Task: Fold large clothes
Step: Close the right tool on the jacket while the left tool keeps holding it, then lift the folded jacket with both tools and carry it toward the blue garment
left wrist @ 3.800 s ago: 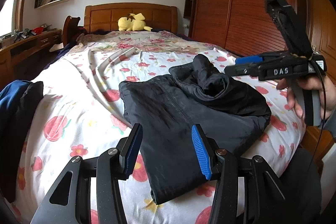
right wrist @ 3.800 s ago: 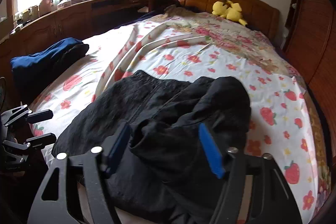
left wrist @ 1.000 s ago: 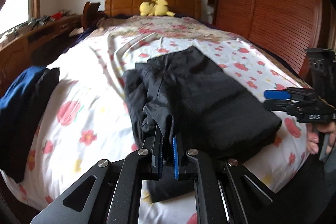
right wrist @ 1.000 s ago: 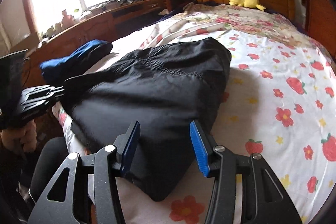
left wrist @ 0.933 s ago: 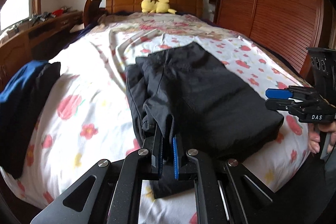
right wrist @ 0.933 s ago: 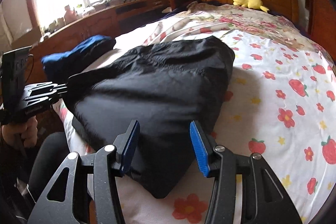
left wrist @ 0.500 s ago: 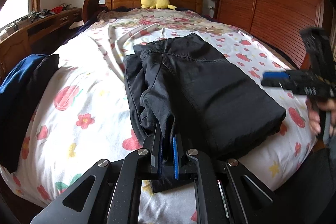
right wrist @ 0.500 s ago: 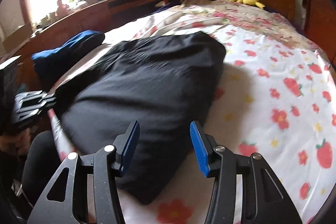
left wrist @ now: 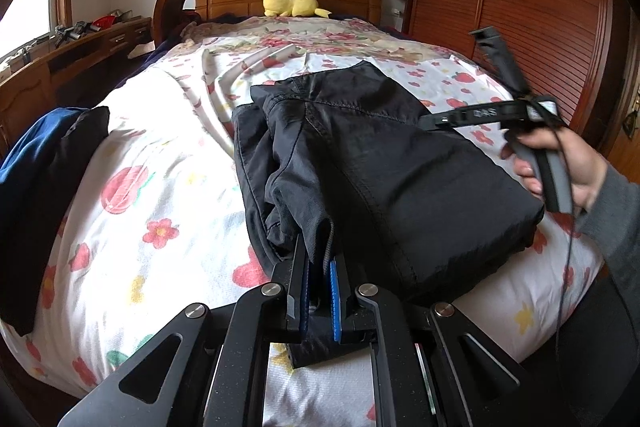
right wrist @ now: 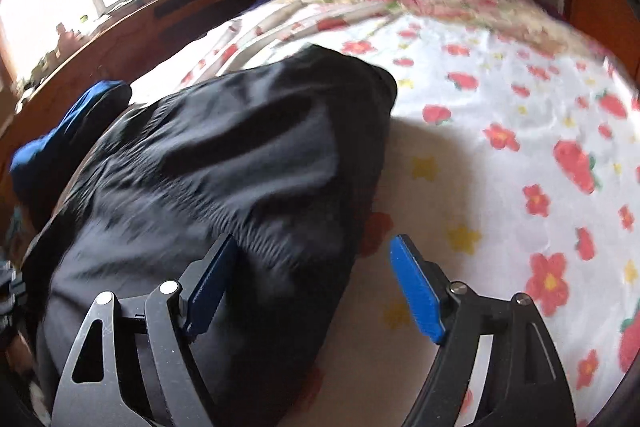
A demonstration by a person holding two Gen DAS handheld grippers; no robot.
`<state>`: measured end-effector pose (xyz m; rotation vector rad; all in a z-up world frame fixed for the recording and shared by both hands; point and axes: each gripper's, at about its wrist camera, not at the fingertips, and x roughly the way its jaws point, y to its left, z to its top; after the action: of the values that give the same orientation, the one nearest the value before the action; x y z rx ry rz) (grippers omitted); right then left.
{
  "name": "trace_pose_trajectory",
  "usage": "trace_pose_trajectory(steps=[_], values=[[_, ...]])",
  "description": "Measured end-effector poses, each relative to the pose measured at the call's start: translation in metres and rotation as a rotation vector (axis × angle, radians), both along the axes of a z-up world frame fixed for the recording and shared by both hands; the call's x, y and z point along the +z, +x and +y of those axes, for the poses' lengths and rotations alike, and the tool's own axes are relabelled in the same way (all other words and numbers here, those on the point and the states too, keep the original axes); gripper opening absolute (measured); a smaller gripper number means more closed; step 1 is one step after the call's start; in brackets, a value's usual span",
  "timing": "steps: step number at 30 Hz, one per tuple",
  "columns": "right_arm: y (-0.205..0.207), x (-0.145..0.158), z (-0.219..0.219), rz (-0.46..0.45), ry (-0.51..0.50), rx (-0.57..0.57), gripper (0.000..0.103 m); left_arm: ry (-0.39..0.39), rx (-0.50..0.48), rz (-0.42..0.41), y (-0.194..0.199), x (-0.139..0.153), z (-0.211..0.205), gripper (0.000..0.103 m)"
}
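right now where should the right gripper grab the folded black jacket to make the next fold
Best bet: the thick folded edge of the black jacket nearest the right gripper, coming in low from the bedsheet side. That edge is rounded and raised off the sheet, so one finger can slide under it. The jaws are opening and straddle it already. The left gripper pins the near hem, steadying the bundle.

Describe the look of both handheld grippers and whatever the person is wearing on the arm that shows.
The left gripper has a black speckled metal frame with triangular cut-outs, silver bolt heads and blue ribbed pads. The right gripper is built the same way; from the left camera its black body shows pale lettering, a grey handle and a thin black cable. The hand on it emerges from a grey knit sleeve.
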<state>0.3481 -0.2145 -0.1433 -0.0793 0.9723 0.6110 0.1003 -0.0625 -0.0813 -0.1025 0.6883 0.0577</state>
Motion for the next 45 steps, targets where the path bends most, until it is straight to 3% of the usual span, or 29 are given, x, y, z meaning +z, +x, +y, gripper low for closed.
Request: trace_pose_trajectory(steps=[11, 18, 24, 28, 33, 38, 40, 45], values=[[0.043, -0.036, 0.004, 0.184, 0.132, -0.002, 0.079, 0.006, 0.014, 0.014, -0.005, 0.005, -0.001, 0.011], [0.034, -0.028, -0.001, 0.197, 0.219, 0.035, 0.042, 0.028, 0.030, 0.023, -0.032, 0.015, -0.003, 0.013], [0.015, -0.013, -0.012, 0.169, 0.233, 0.045, 0.031, 0.038, 0.020, 0.038, -0.042, 0.009, -0.003, 0.022], [0.002, -0.010, -0.015, 0.163, 0.218, 0.040, 0.031, -0.005, 0.013, 0.075, -0.038, 0.000, 0.003, 0.030], [0.005, -0.010, -0.013, 0.138, 0.179, 0.037, 0.031, -0.029, 0.033, 0.103, -0.029, -0.011, 0.008, 0.031], [0.014, -0.017, -0.008, 0.138, 0.150, 0.025, 0.043, -0.030, 0.030, 0.109, -0.024, -0.015, 0.007, 0.031], [0.018, -0.021, -0.006, 0.143, 0.141, 0.018, 0.054, -0.022, 0.032, 0.114, -0.022, -0.017, 0.008, 0.032], [0.033, -0.029, -0.003, 0.160, 0.156, 0.002, 0.063, -0.021, 0.026, 0.120, -0.020, -0.018, 0.007, 0.032]])
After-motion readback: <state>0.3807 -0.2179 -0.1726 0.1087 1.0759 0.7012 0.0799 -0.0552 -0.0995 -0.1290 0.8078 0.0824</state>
